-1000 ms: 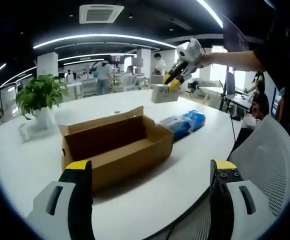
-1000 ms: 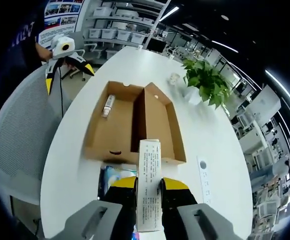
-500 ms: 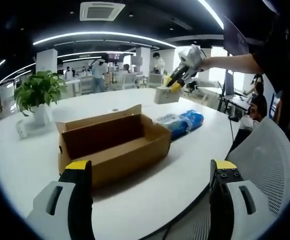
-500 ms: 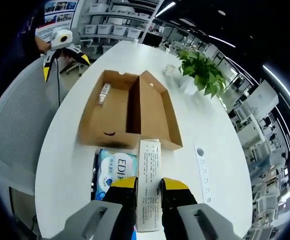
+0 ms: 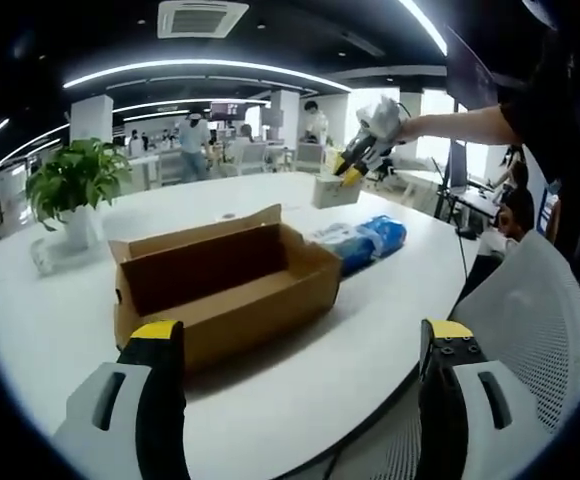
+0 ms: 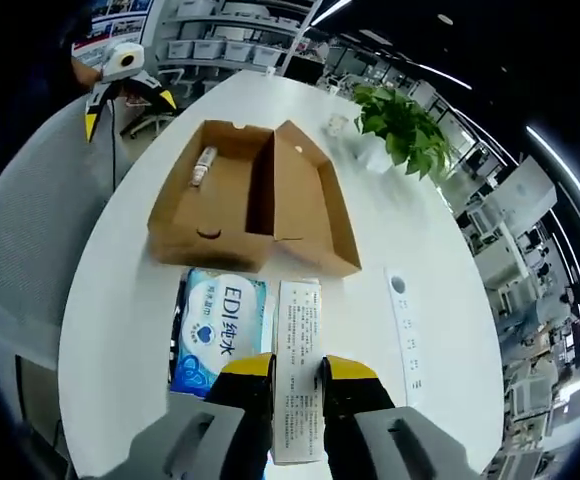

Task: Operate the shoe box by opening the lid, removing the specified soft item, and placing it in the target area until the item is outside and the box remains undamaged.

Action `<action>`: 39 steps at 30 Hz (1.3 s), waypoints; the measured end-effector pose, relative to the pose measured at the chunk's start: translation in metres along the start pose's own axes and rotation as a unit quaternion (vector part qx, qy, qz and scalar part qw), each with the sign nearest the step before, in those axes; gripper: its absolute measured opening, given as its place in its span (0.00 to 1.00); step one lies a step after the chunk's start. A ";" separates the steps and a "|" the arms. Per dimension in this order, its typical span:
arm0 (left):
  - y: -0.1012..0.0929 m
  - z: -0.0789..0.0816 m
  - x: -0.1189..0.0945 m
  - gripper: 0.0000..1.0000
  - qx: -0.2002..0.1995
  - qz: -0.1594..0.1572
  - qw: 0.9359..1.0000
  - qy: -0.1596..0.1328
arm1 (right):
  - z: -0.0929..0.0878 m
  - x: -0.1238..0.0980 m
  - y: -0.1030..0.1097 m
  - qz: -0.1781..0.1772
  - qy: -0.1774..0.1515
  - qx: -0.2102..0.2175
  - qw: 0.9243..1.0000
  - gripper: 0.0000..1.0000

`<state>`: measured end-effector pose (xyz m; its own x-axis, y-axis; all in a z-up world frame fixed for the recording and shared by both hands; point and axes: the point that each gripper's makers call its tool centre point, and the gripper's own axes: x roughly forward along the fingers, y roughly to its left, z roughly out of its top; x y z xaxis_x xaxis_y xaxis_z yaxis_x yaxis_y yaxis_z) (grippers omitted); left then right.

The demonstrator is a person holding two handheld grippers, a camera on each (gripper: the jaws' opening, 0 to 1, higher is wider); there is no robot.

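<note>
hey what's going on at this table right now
A person works with two handheld grippers at a white table. The right gripper is shut on a small white carton, held above the table near a blue tissue pack. The shoe box lies open. The left gripper is open and empty.

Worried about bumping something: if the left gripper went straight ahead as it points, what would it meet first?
Probably the open cardboard shoe box, lying straight ahead between the open jaws of the left gripper; depth is uncertain.
</note>
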<state>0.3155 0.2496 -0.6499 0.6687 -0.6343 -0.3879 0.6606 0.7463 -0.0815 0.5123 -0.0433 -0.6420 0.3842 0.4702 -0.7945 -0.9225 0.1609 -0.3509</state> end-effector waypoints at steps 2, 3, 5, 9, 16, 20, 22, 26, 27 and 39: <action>0.000 0.000 0.000 0.97 0.000 0.000 1.000 0.000 | -0.002 0.001 -0.001 -0.001 0.000 0.003 1.000 0.13; 0.000 0.000 0.000 0.97 0.000 0.000 1.000 0.001 | -0.003 0.001 -0.001 -0.002 0.001 0.002 1.000 0.13; 0.001 -0.001 0.000 0.97 0.000 0.001 1.000 0.003 | -0.006 0.002 -0.002 -0.003 0.002 0.001 1.000 0.13; 0.001 -0.002 0.000 0.97 -0.003 0.001 1.000 0.003 | -0.011 0.004 -0.005 -0.004 0.007 0.000 1.000 0.13; 0.002 -0.003 0.001 0.97 -0.002 0.002 1.000 0.006 | -0.021 0.009 -0.008 -0.004 0.015 -0.006 1.000 0.13; 0.003 -0.002 0.001 0.97 -0.003 0.005 1.000 0.006 | -0.028 0.013 -0.011 -0.003 0.021 -0.006 1.000 0.13; 0.003 -0.002 0.001 0.97 -0.004 0.005 1.000 0.005 | -0.030 0.014 -0.012 -0.004 0.022 -0.004 1.000 0.13; 0.004 -0.002 0.001 0.97 -0.006 0.006 1.000 0.005 | -0.035 0.014 -0.016 -0.006 0.023 -0.003 1.000 0.13; 0.004 -0.002 0.001 0.97 -0.005 0.005 1.000 0.005 | -0.036 0.015 -0.017 -0.007 0.024 -0.003 1.000 0.13; 0.006 -0.004 0.002 0.97 -0.008 0.010 1.000 0.009 | -0.058 0.024 -0.019 0.001 0.046 -0.011 0.999 0.13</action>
<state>0.3190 0.2536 -0.6547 0.6751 -0.6156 -0.4064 0.6414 0.7620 -0.0888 0.5410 -0.0857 -0.6833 0.3844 0.3887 -0.8374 -0.9229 0.1397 -0.3588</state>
